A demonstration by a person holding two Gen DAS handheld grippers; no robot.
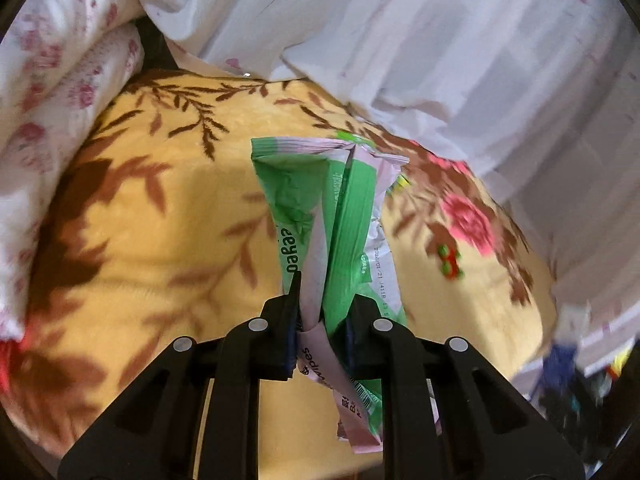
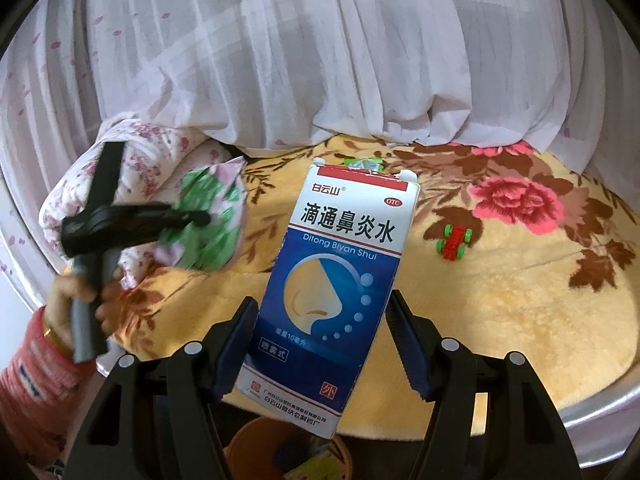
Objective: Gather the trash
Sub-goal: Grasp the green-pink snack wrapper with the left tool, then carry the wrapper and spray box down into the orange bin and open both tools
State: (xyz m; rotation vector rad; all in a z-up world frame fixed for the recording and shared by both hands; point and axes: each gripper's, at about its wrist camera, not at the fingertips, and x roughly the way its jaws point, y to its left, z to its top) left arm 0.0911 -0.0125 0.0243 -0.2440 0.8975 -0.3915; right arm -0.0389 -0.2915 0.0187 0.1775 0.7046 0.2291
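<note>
Fingers of the left gripper [image 1: 324,312] pinched narrow on a crumpled green-and-pink wipes wrapper [image 1: 340,216], lifted above the yellow floral blanket [image 1: 168,240]. Right gripper [image 2: 324,344] fingers partway apart, pads against both sides of a blue-and-white nasal spray box [image 2: 340,280], held upright and slightly tilted over the blanket's near edge. Left gripper and wrapper also show far left in the right wrist view, blurred, gripped by a hand [image 2: 78,300] with a red sleeve. Small red-and-green toy car [image 2: 454,242] lies on the blanket, right of the box. White sheer curtain [image 2: 320,60] hangs at the far side. Orange bin rim [image 2: 256,440] shows below the box.
</note>
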